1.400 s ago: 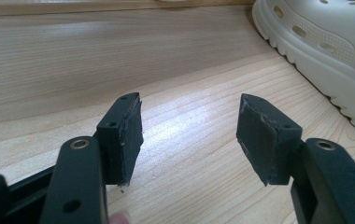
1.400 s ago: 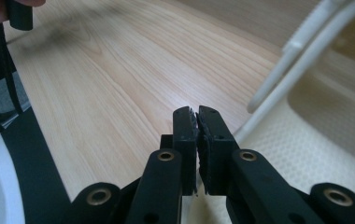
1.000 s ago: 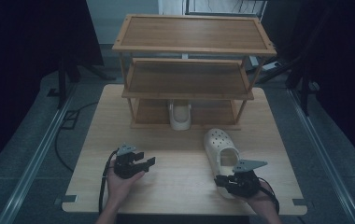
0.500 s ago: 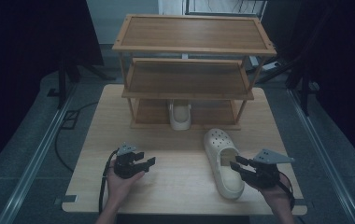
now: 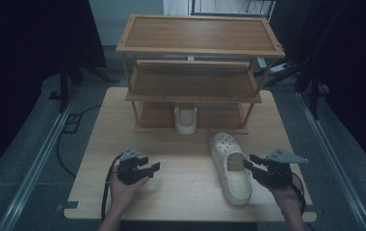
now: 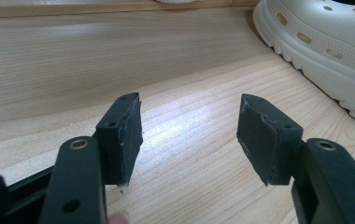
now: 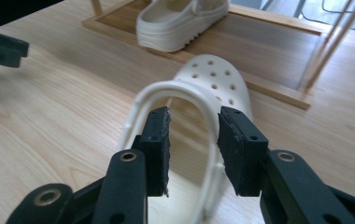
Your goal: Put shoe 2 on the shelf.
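**Right gripper spread over the clog on the table**

The high view gives the full layout: a wooden rack (image 5: pixel 193 86) with three levels stands at the far side of the table (image 5: pixel 181 192), a second clog (image 5: pixel 186 119) sits on its lowest level, and the clog (image 5: pixel 230 166) lies on the table in front of the rack, toe toward it, just beside the right gripper (image 5: pixel 249 164). The left gripper (image 5: pixel 152 168) rests well apart from it, near the left front part of the table.

The right gripper view gives what the high view cannot: the jaws of the right gripper (image 7: pixel 193 140) stand on both sides of the clog's (image 7: pixel 199 107) heel rim, and they have just been opening. The rim is between the pads, but a gap is visible on each side, so nothing is pinched. The left gripper view shows the left gripper (image 6: pixel 189 128) spread wide over bare wood, with the clog's (image 6: pixel 325 51) ribbed sole at the upper right.

No readable writing or brand appears anywhere.

The clog is cream-white, with round holes over the toe and a ridged sole edge.
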A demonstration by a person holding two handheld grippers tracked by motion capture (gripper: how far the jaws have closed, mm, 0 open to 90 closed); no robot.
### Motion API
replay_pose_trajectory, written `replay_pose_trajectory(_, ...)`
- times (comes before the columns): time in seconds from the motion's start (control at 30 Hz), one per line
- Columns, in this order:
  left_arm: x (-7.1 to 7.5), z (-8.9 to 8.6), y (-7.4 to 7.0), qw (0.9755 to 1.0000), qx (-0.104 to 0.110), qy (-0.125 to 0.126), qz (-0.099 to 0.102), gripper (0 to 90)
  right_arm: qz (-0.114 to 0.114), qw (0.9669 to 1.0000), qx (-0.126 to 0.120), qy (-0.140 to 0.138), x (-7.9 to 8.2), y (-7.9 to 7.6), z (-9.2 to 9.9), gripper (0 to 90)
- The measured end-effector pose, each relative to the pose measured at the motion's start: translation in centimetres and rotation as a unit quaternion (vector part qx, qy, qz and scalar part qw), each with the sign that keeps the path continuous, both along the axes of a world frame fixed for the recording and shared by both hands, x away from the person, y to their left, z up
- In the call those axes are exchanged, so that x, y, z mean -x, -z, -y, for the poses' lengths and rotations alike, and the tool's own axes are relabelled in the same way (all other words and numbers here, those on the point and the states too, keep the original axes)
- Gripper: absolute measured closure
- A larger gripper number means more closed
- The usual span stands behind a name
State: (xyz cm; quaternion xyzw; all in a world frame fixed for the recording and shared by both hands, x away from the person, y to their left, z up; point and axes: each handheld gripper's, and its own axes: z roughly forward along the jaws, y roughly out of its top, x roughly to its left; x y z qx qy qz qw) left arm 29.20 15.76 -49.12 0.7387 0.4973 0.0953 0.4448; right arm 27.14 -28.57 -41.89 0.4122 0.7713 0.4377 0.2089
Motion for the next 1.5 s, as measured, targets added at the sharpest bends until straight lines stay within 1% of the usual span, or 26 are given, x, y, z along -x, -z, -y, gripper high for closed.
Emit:
replay_pose_trajectory(0.17,0.0,0.1,0.1,1.0,-0.003,0.0,-0.003,40.6,-0.007,0.9999,-0.002,0.01,-0.2,0.3,0.7,62.8)
replay_pose_trajectory(0.3,-0.1,0.0,0.1,1.0,-0.003,-0.001,-0.002,40.6,-0.011,0.9997,0.009,0.018,-0.5,0.7,0.6,61.3)
replay_pose_trajectory(0.43,0.0,0.0,0.1,1.0,-0.004,0.0,-0.002,40.6,-0.016,0.9995,0.008,0.025,-0.9,1.2,0.6,60.5)
replay_pose_trajectory(0.6,0.0,0.1,0.1,1.0,-0.004,0.001,-0.003,40.5,-0.038,0.9989,0.006,0.027,-1.6,2.5,0.6,60.0)
replay_pose_trajectory(0.7,0.0,0.1,0.1,1.0,-0.005,0.0,-0.003,40.5,-0.046,0.9985,0.002,0.03,-2.0,3.1,0.5,60.2)
replay_pose_trajectory(0.8,-0.1,0.1,0.2,1.0,-0.005,0.0,-0.003,40.5,-0.053,0.998,0.004,0.035,-2.4,3.7,0.4,61.2)
replay_pose_trajectory(0.9,-0.1,0.1,0.2,1.0,-0.006,0.001,-0.004,40.4,-0.058,0.9975,0.0,0.04,-2.6,4.1,0.2,62.5)
replay_pose_trajectory(1.07,-0.1,0.2,0.3,1.0,-0.009,0.002,-0.003,40.5,-0.068,0.9967,0.002,0.044,-2.9,4.7,-0.2,67.6)
replay_pose_trajectory(1.13,0.0,0.4,0.3,0.9999,-0.012,0.004,-0.004,40.5,-0.071,0.9961,0.005,0.052,-3.0,5.0,-0.4,69.9)
replay_pose_trajectory(1.17,0.0,0.4,0.3,0.9999,-0.013,0.004,-0.004,40.5,-0.072,0.9956,0.009,0.06,-3.0,5.2,-0.6,69.9)
replay_pose_trajectory(1.3,0.0,0.5,0.3,0.9999,-0.014,0.006,-0.004,40.4,-0.074,0.995,0.003,0.067,-3.0,5.2,-0.6,71.9)
replay_pose_trajectory(1.5,0.0,0.4,0.3,0.9999,-0.014,0.004,-0.003,40.4,-0.065,0.9938,0.011,0.09,-2.8,5.1,-0.9,74.9)
